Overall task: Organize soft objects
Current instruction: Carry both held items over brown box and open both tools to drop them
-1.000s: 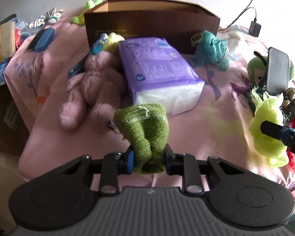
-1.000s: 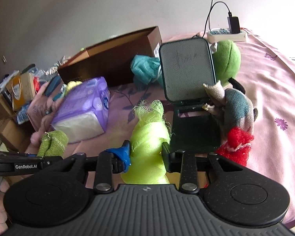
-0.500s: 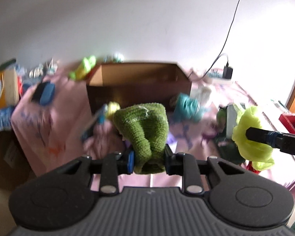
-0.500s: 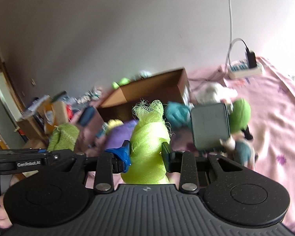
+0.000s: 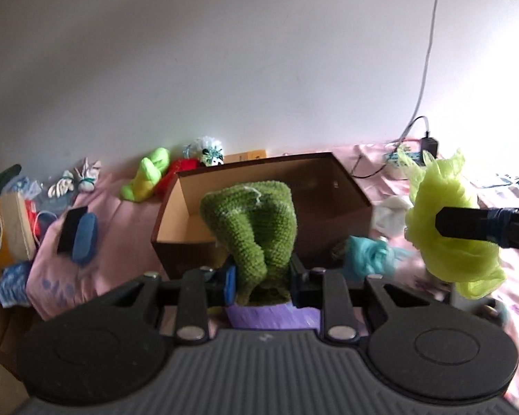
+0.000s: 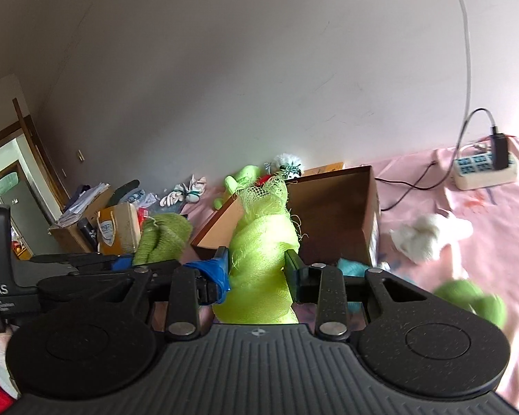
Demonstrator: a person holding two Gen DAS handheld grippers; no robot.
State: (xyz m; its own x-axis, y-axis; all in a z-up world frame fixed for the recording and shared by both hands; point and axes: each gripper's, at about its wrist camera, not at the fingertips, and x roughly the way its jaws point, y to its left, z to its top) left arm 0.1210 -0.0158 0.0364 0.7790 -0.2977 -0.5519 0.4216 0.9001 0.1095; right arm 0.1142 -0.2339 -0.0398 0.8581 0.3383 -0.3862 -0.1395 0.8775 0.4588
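1. the left gripper (image 5: 262, 278) is squeezed tight on a green knit (image 5: 251, 228). the knit sticks up between the two fingers, so it will not slip out while it is carried.
2. the right gripper (image 6: 256, 271) is squeezed tight on a yellow net (image 6: 263, 242). the net is bunched up in the grip, likely so no loose ends drag.
3. both soft things are up in the air, in front of the brown box (image 5: 342, 190). they are not in it yet.
4. the box sits on the pink bed (image 5: 110, 207) with its top open. it looks empty where we can see inside. i think it is the place to drop the soft things.
5. each gripper holds one thing, so two can go in on one trip.
6. more soft things lie on the bed: a teal puff (image 5: 370, 256) and a white toy (image 6: 429, 235) by the box. they probably wait their turn.
7. next, i think the grippers need to get over the open top, then let go.
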